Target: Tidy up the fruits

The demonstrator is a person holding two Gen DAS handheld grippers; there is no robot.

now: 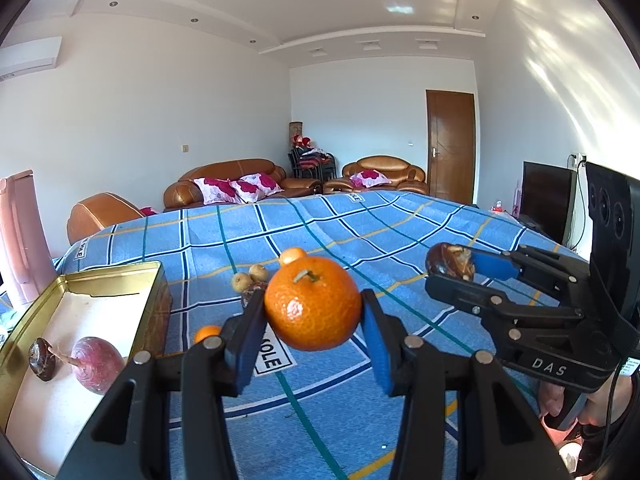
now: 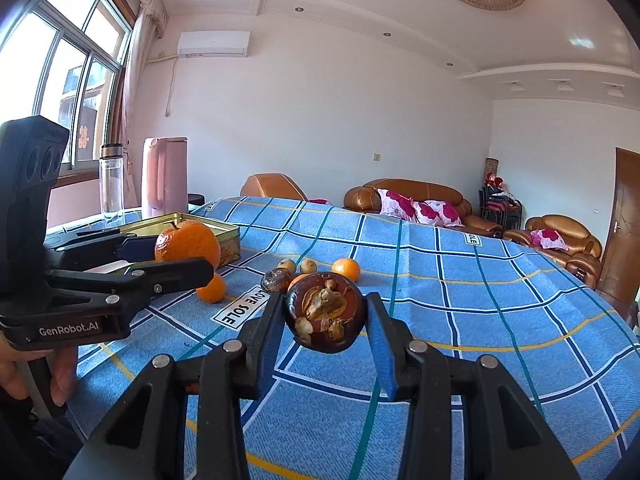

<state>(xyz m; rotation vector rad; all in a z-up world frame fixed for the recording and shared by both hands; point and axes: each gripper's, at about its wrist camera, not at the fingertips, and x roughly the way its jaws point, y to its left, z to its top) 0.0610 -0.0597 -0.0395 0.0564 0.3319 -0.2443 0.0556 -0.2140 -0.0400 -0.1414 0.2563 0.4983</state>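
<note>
Orange mandarin pinched in left gripper, mangosteen in right gripper, undersides hidden.

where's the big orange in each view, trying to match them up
Left wrist: the big orange sits centre frame, clamped in the left gripper.
Right wrist: the same orange is at middle left, held in front of the gold tin.
Shared landmark: the "LOVE SOLE" label on the blue cloth.

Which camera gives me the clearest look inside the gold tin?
The left wrist view: the gold tin opens toward the camera, showing a purple-red fruit and a brown one inside. The right wrist view shows only its rim and side wall, partly behind the orange.
</note>
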